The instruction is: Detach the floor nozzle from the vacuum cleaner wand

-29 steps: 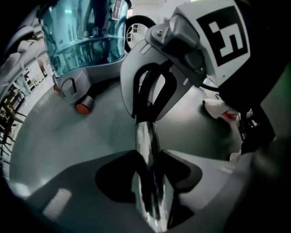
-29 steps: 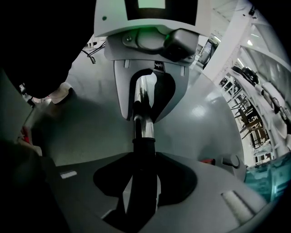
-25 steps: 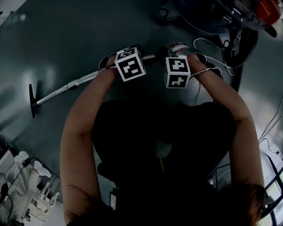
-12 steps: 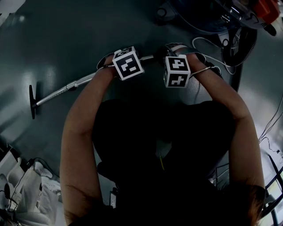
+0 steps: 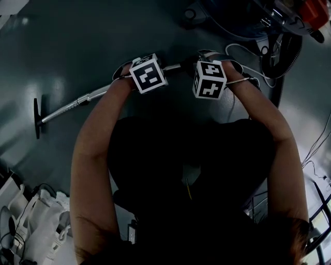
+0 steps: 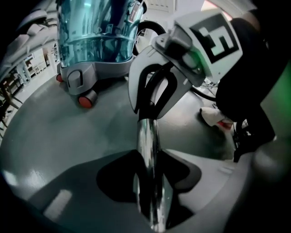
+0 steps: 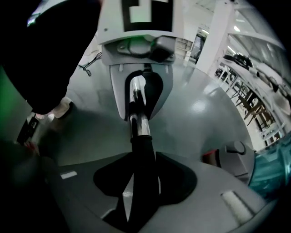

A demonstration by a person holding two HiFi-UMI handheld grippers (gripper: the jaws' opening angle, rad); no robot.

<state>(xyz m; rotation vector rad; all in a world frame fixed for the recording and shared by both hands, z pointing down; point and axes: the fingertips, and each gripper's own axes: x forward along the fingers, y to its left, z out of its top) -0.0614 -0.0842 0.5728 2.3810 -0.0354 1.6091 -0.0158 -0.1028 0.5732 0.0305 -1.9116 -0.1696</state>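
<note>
A chrome vacuum wand (image 5: 77, 102) lies low over the grey floor and runs left to a thin black floor nozzle (image 5: 37, 118), which is joined to it. My left gripper (image 5: 126, 72) is shut on the chrome tube (image 6: 148, 145), which fills the gap between its pads. My right gripper (image 5: 217, 57) is shut on the black cuff (image 7: 142, 159) at the wand's other end. In the two gripper views they face each other along the tube, a short way apart: my right gripper (image 6: 157, 91) and my left gripper (image 7: 138, 91). The nozzle shows only in the head view.
A teal canister vacuum (image 6: 97, 36) on red wheels stands just beyond the grippers, seen at top right as the canister (image 5: 243, 15). White cables (image 5: 238, 49) trail beside it. White clutter (image 5: 36, 233) lies at lower left. The person's shoe (image 6: 213, 117) is close to the wand.
The right gripper's marker cube has rolled a little and edged up. The left gripper, wand and nozzle keep their places. The white clutter at lower left has shifted.
</note>
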